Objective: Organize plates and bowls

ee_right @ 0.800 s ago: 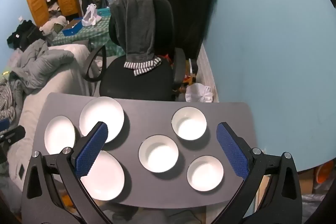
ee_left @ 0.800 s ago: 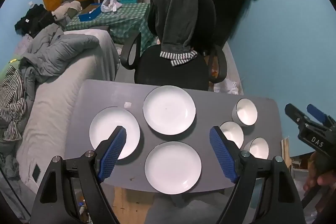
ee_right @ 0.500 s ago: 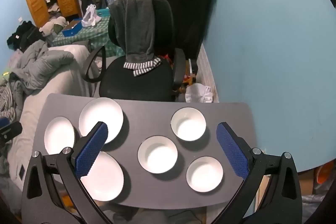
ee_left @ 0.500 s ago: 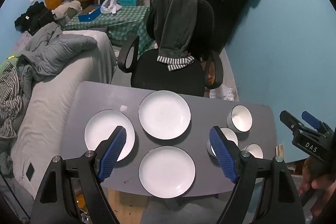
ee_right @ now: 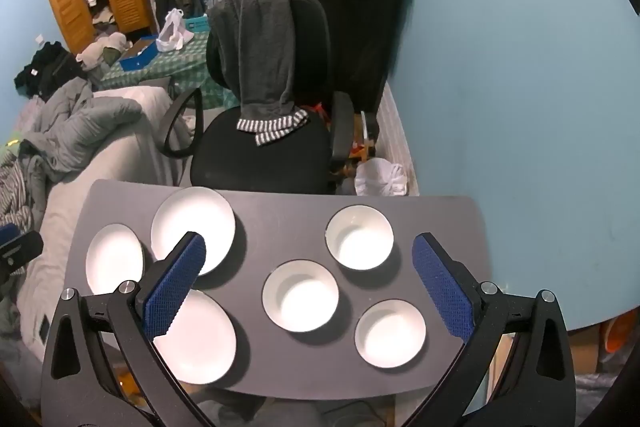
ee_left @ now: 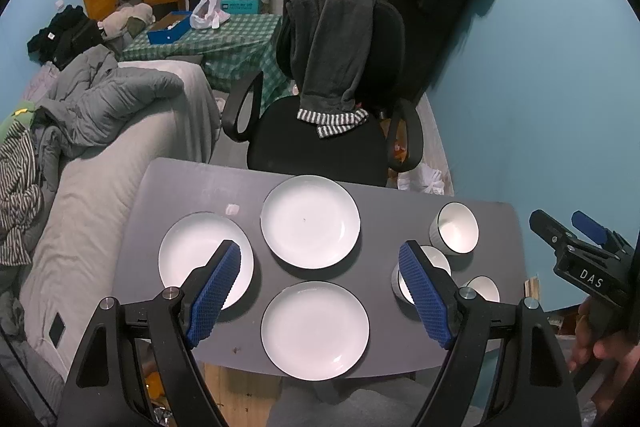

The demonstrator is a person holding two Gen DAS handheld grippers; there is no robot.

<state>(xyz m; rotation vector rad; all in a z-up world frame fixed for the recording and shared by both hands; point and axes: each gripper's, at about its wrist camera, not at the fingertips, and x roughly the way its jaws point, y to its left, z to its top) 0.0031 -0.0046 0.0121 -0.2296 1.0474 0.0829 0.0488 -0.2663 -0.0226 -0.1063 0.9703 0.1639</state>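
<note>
six dishes sit untouched on the table (ee_right: pixel 280 211); left gripper (ee_left: pixel 320 291) has drifted nearer the plates (ee_left: pixel 310 221), both grippers' fingers spread wide, empty; sorting hasn't begun.

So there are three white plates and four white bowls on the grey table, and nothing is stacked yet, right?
Nearly. There are three bowls, not four. The right wrist view shows them all: the far bowl, the middle bowl and the near bowl. The three plates on the grey table are right, and nothing is stacked yet.
</note>
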